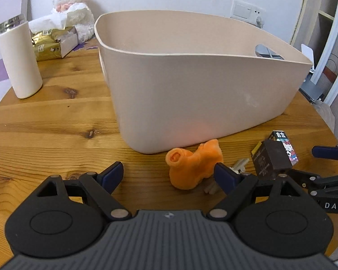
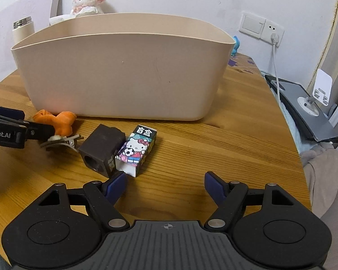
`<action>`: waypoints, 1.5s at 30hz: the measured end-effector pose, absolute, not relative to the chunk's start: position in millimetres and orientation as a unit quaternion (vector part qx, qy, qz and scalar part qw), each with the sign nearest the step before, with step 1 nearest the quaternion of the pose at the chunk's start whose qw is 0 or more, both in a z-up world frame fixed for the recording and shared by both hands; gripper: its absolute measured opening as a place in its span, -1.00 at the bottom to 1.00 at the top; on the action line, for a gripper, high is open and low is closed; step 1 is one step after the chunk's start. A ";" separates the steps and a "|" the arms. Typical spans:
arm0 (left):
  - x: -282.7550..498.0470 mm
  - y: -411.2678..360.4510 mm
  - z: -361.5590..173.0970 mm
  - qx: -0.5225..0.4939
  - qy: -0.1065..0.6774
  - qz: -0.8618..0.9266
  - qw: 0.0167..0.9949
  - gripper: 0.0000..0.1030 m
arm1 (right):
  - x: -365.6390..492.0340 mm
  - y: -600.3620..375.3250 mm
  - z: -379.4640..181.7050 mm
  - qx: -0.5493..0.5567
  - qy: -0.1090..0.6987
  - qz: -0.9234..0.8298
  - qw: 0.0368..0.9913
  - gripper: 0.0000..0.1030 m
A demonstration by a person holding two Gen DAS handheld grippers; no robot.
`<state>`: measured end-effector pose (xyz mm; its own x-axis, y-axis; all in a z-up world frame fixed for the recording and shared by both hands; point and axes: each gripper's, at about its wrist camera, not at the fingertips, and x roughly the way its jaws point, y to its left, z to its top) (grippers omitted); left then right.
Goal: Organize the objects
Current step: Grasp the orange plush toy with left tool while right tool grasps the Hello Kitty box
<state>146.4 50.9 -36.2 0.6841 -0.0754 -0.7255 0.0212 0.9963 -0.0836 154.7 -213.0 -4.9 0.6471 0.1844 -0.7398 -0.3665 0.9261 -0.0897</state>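
Just in front of the big beige tub [image 2: 124,78] on the round wooden table [image 1: 56,121] lie the little things. Nearest its wall is an orange soft toy [image 1: 191,168]. Beside that sit a brown block [image 2: 102,149] and a cartoon box [image 2: 137,149], touching each other. Some pale clips [image 2: 63,140] are half hidden and hard to make out. Both the left gripper [image 1: 167,175] and the right gripper [image 2: 165,185] are spread wide, holding nothing. Bare wood right of the box runs to the table's curved edge. Whatever is inside the tub cannot be seen.
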 end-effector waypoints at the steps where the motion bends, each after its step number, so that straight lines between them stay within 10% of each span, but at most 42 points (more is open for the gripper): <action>1: 149.5 52.0 -38.7 -0.039 0.404 -0.021 0.914 0.72 | 155.9 -213.1 -5.9 -0.114 0.390 0.153 0.901 0.51; 12: 151.3 42.2 -43.3 -0.010 0.383 -0.026 0.923 0.77 | 164.3 -209.4 -10.9 -0.096 0.371 0.162 0.909 0.05; 21: 145.1 44.0 -42.2 0.000 0.361 -0.018 0.932 0.03 | 167.3 -203.6 -10.6 -0.087 0.364 0.175 0.911 -0.73; 37: 143.6 51.0 -39.1 -0.038 0.373 -0.025 0.927 -0.78 | 170.3 -199.5 -10.2 -0.094 0.350 0.148 0.920 -1.00; 45: 137.4 49.6 -35.5 -0.046 0.381 -0.029 0.923 -0.80 | 156.4 -201.7 0.7 -0.100 0.335 0.148 0.925 -1.00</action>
